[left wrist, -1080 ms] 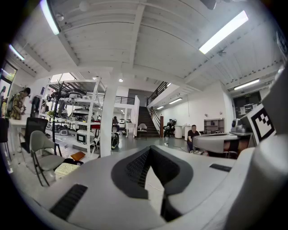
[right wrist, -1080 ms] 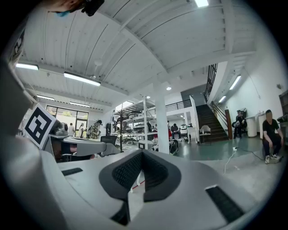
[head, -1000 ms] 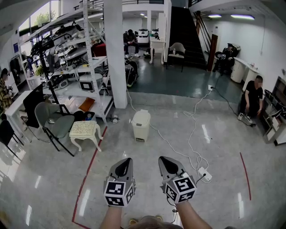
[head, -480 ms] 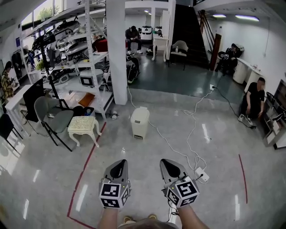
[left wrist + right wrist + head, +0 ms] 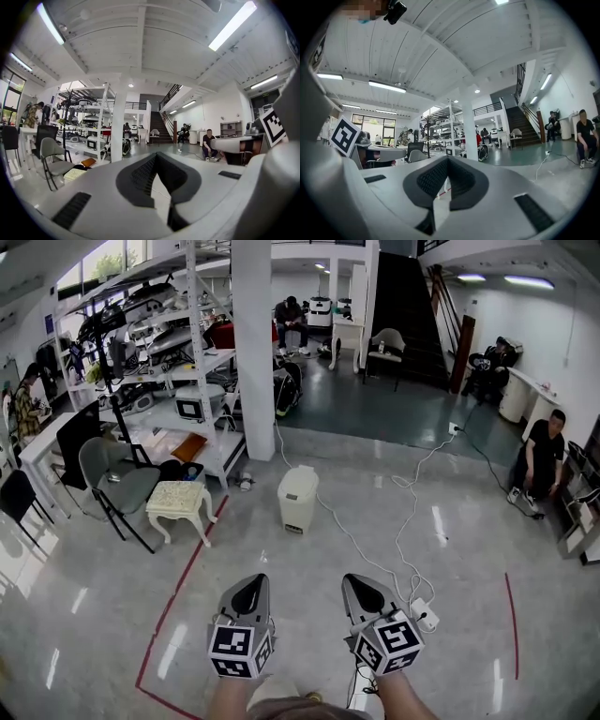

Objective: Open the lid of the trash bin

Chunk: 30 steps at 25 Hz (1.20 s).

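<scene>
Two closed claws (left claw (image 5: 255,581), right claw (image 5: 353,582)); trash bin (image 5: 297,500) well ahead.

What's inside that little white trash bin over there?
The trash bin has its lid down, so only its white outside shows. Whatever is inside is covered by the lid and cannot be seen.

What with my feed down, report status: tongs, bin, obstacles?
Left tongs and right tongs shut, empty. Bin ahead on floor, lid down, untouched. Cable trails along floor right of bin.
</scene>
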Each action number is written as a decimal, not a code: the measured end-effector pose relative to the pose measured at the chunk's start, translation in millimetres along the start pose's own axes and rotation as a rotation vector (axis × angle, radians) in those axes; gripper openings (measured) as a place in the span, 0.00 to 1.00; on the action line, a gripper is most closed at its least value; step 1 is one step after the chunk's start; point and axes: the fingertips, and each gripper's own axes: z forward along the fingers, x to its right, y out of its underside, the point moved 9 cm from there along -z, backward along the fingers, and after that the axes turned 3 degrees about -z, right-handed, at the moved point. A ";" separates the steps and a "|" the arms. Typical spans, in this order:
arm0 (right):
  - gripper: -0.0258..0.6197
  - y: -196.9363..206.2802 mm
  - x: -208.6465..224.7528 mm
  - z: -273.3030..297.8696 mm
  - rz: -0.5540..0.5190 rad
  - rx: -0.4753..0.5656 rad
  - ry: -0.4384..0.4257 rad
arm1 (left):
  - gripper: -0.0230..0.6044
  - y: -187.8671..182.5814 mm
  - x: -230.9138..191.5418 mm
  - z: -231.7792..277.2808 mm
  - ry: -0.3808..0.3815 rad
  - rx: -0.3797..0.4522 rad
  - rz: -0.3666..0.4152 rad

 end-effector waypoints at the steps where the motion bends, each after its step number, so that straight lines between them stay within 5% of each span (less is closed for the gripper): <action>1: 0.09 0.1 1.5 0.5 0.001 0.003 -0.001 | 0.03 -0.8 0.1 1.0 -0.003 0.002 0.001; 30: 0.09 6.4 44.9 115.9 -0.008 -0.018 0.002 | 0.03 -3.4 -55.3 115.7 0.057 -0.020 0.003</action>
